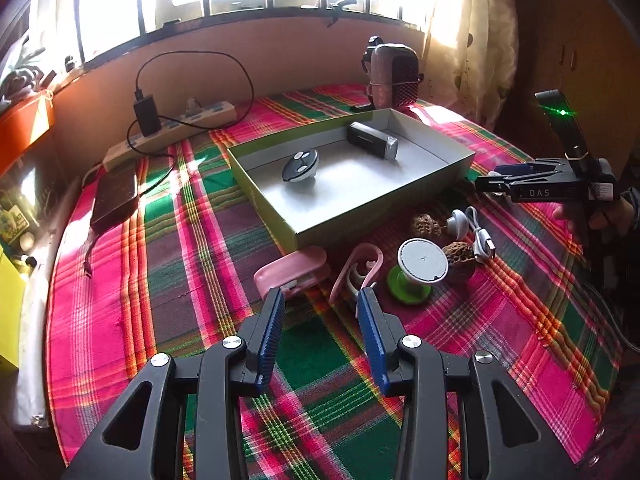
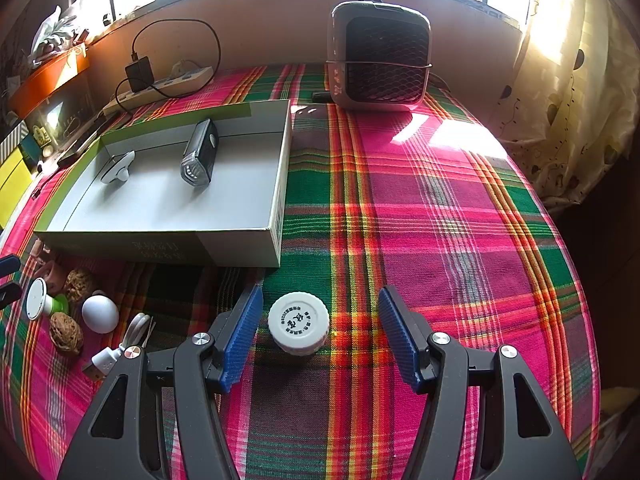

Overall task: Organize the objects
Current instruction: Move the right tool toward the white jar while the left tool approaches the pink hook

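Observation:
An open green-and-grey box (image 1: 304,236) (image 2: 240,246) lies on the plaid cloth and holds a black remote (image 1: 300,165) (image 2: 118,168) and a black bike light (image 1: 372,140) (image 2: 200,154). My left gripper (image 1: 322,300) is open above the cloth, just short of a pink stapler (image 1: 290,272) and a pink clip (image 1: 356,270). My right gripper (image 2: 320,302) (image 1: 486,182) is open, its fingers on either side of a small white-capped bottle (image 2: 298,322) without touching it.
Loose items lie by the box: a white disc on a green base (image 1: 422,266) (image 2: 38,300), walnuts (image 1: 426,226) (image 2: 66,332), a white ball-shaped piece (image 2: 100,314), a white USB cable (image 1: 482,240) (image 2: 116,354). A small heater (image 2: 380,60), power strip (image 1: 180,126) and dark notebook (image 1: 114,200) sit farther off.

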`<state>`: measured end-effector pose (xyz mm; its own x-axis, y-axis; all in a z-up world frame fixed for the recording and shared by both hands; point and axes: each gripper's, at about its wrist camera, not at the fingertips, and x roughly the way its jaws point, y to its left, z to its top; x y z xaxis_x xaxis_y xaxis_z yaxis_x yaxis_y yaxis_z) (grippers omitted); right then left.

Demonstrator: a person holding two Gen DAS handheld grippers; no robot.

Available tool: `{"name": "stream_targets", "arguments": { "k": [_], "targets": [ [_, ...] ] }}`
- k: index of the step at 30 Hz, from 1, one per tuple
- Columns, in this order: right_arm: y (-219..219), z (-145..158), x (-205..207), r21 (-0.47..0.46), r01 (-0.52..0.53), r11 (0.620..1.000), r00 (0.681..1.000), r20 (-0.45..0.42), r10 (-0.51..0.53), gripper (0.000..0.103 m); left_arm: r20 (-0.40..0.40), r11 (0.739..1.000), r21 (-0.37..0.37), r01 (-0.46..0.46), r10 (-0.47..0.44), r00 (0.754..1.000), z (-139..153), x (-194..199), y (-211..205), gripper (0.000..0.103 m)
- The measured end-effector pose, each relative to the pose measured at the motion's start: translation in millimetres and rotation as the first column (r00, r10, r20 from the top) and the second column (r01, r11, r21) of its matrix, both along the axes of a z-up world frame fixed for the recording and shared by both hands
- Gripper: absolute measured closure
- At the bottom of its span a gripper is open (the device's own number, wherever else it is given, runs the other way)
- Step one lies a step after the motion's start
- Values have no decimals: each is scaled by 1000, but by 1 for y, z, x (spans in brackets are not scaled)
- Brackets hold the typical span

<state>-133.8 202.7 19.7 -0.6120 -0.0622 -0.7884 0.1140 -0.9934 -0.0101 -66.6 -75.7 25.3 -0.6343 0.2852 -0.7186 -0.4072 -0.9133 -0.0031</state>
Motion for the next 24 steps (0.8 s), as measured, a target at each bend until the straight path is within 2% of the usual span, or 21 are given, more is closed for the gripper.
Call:
{"name": "stream_targets", "arguments": {
  "k": [4, 15, 24],
  "targets": [
    [0, 0, 0, -1, 0, 1000, 1000, 0, 0, 42, 6, 1000, -11, 20, -20, 1000, -4, -6, 13, 67],
    [0, -1, 0, -2, 0, 1000, 1000, 0, 0, 42, 35, 994, -100, 46, -43, 998, -18, -19, 35, 67],
    [0, 0, 1, -5, -2, 1000, 1000, 0, 2, 42, 49, 994, -96, 48, -43, 998, -20, -24, 43, 67]
  ]
}}
